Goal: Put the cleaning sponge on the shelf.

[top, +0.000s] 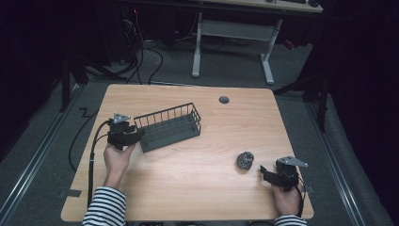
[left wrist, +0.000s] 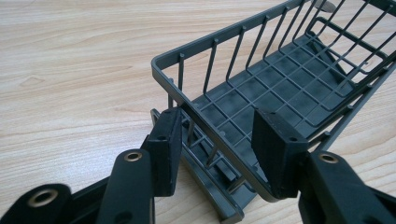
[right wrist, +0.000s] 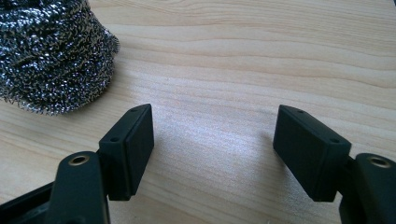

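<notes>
We have the left hand-held gripper (top: 137, 136) at the near-left corner of the wire basket (top: 169, 126), and in the left gripper view its jaws stand apart, straddling the basket's (left wrist: 280, 88) corner rim, one pad outside the wire wall and one over the inside, neither yet pressed home as far as we can tell. The basket sits on the table (top: 197, 188) left of centre, skewed, its long side running up toward the right. Over on the right, our right hand-held gripper (top: 264, 172) rests low near the table's front edge, jaws wide and holding nothing, and the steel wool scourer (top: 245, 160) lies just beside it, a little to its left; in the right gripper view that scourer (right wrist: 51, 51) sits off to the upper left of the gap, not between the pads. We judge the basket stiff and light, thin coated wire that could twist or slide on the smooth wood if pinched at one bar, so the thicker rim at the corner looks the soundest hold. The scourer we take for springy, very light and rough; it should squash under the pads and grip well rather than slip, so closing across its middle looks best. Loose coils might snag a pad, and a light ball could roll away if nudged before the jaws are round it.
</notes>
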{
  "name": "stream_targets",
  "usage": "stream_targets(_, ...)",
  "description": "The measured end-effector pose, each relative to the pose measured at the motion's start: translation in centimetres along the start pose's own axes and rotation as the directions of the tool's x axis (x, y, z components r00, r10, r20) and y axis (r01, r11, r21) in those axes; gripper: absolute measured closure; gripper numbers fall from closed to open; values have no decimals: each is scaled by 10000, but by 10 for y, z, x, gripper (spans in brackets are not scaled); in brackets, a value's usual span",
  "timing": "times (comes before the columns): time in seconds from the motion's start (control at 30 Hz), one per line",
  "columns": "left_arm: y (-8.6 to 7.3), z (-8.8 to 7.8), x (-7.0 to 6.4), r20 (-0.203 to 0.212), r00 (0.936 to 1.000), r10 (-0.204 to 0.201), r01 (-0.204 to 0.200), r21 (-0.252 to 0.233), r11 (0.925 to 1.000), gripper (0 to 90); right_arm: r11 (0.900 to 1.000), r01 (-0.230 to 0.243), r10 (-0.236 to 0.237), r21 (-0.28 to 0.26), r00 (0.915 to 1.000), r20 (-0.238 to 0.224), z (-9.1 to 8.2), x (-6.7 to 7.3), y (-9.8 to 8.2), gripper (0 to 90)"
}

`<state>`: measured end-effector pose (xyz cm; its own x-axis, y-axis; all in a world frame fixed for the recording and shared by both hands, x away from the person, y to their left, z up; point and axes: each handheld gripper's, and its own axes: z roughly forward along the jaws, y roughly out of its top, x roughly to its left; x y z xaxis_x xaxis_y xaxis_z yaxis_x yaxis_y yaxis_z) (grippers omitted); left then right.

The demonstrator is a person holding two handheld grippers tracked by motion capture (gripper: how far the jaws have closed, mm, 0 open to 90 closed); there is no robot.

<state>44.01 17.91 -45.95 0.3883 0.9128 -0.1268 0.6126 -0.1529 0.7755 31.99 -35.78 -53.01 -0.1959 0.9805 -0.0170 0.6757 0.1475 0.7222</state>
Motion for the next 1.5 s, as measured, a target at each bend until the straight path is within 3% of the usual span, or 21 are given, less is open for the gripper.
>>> stream_targets(0.23, 0, -1, -2, -62, 9999, 92, -93, -4, 10000, 551, 10000, -1, 1, 0, 10000, 2, 0, 0, 0, 292)
stream_targets(0.5, -1, -1, -11, 223, 9993, 284, -284, 2, 9996, 560, 10000, -1, 1, -2, 10000, 4, 0, 0, 0, 292)
stream_targets(1.23, -5, 4, -57, 1198, 9885, 919, -919, -60, 9958, 558, 10000, 6, -6, -5, 10000, -3, 0, 0, 0, 292)
stream_targets(1.5, -5, 7, -66, 1419, 9851, 972, -970, -88, 9952, 553, 10000, 12, -12, -6, 10000, -6, 0, 0, 0, 292)
